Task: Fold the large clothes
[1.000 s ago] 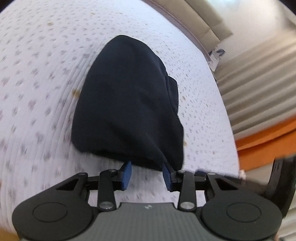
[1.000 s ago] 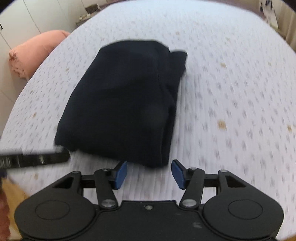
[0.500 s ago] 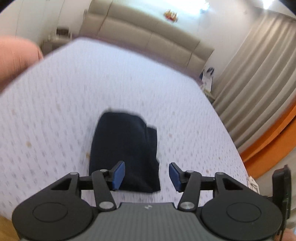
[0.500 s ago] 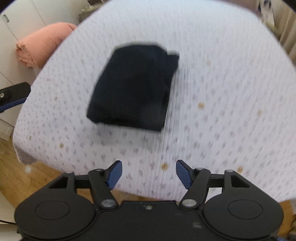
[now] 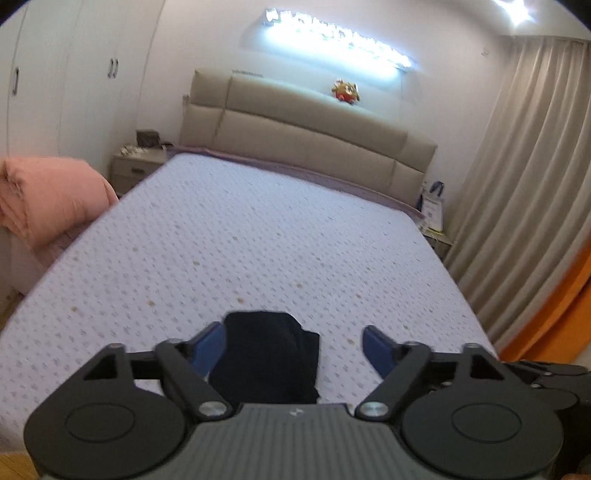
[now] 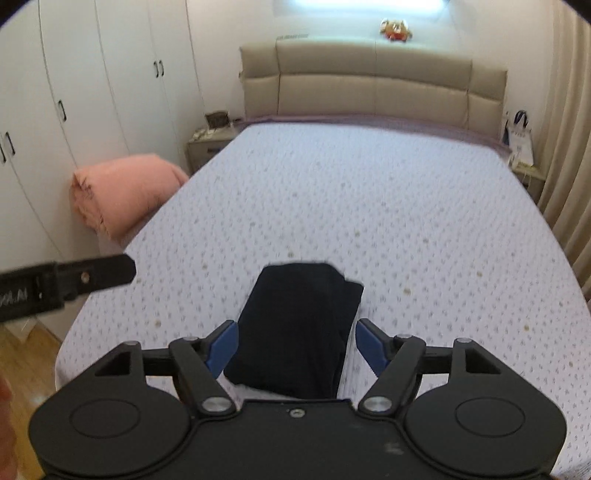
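A dark navy garment (image 5: 267, 356) lies folded into a compact rectangle near the foot of the bed (image 5: 258, 236); it also shows in the right wrist view (image 6: 299, 328). My left gripper (image 5: 293, 345) is open and empty, held back above the bed's foot, apart from the garment. My right gripper (image 6: 295, 341) is open and empty too, raised behind the garment. Part of the left gripper (image 6: 66, 286) shows at the left of the right wrist view.
A pink rolled duvet (image 6: 122, 192) sits at the bed's left side. A padded headboard (image 6: 373, 86) with a small toy (image 6: 395, 29) on top stands at the far end. White wardrobes (image 6: 74, 92) line the left wall, curtains (image 5: 524, 192) the right.
Both grippers have pulled back and tilted up from the folded garment, so it looks smaller and the whole bed and room have come into view. Both stay open.
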